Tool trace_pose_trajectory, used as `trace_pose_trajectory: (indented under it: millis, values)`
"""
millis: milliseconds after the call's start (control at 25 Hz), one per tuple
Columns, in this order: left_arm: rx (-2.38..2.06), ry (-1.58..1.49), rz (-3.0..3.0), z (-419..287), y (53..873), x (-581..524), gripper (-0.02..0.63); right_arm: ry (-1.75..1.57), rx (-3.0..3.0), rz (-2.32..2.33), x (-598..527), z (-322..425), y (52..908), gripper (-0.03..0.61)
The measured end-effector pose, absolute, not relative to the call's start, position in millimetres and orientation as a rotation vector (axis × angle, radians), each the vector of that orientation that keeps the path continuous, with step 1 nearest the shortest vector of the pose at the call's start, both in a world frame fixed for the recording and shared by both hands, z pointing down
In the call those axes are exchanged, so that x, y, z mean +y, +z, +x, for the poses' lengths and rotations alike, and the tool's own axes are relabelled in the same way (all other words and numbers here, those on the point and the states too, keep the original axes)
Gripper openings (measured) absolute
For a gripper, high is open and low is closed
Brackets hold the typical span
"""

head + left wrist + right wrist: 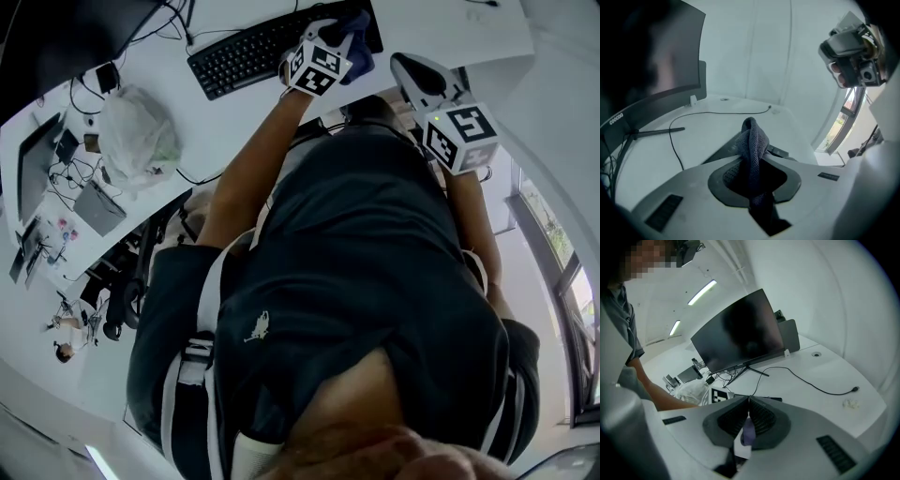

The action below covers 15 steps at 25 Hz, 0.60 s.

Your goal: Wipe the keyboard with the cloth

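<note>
My left gripper (336, 36) pinches the cloth (754, 140) mid-fold over the keyboard (246, 54); it looks soft, limp and light. Right gripper (749, 400) jaws together.

On the white counter (834, 371) I saw a dark curved monitor (736, 333) on its thin-legged stand. A black cable (812, 382) trailed loose across the surface in front of it, its plug end near a small crumpled white scrap (852, 404). Further along sat a bulging white plastic bag (136, 136).

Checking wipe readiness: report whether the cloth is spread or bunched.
Bunched: the cloth stands as a folded ridge, pinched between the left gripper's jaws.
</note>
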<state>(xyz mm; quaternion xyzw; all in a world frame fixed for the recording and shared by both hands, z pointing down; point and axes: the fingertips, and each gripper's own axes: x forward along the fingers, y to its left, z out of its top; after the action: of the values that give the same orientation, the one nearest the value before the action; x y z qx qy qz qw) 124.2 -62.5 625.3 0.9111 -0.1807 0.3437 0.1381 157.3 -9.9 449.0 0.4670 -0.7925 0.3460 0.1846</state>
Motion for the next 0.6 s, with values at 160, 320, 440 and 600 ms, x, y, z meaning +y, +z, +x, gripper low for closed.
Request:
trace_pose_trajectory:
  millis: [160, 320, 440, 600]
  values:
    - [-0.36, 1.021, 2.605, 125.9, 629.5, 5.2, 0.043, 0.983, -2.226, 1.336, -11.3, 161.0, 450.4, 0.011]
    - [-0.27, 1.053, 2.665, 134.5, 624.6, 24.7, 0.043, 0.987, -2.239, 1.32, -13.9, 155.0, 451.1, 0.011]
    - [-0.336, 1.028, 2.728, 145.5, 615.1, -17.5, 0.043, 0.988, -2.245, 1.303, -13.4, 149.1, 452.6, 0.011]
    - [-0.387, 1.088, 2.769, 158.0, 623.3, -79.4, 0.043, 0.984, -2.241, 1.286, -9.0, 144.1, 454.8, 0.011]
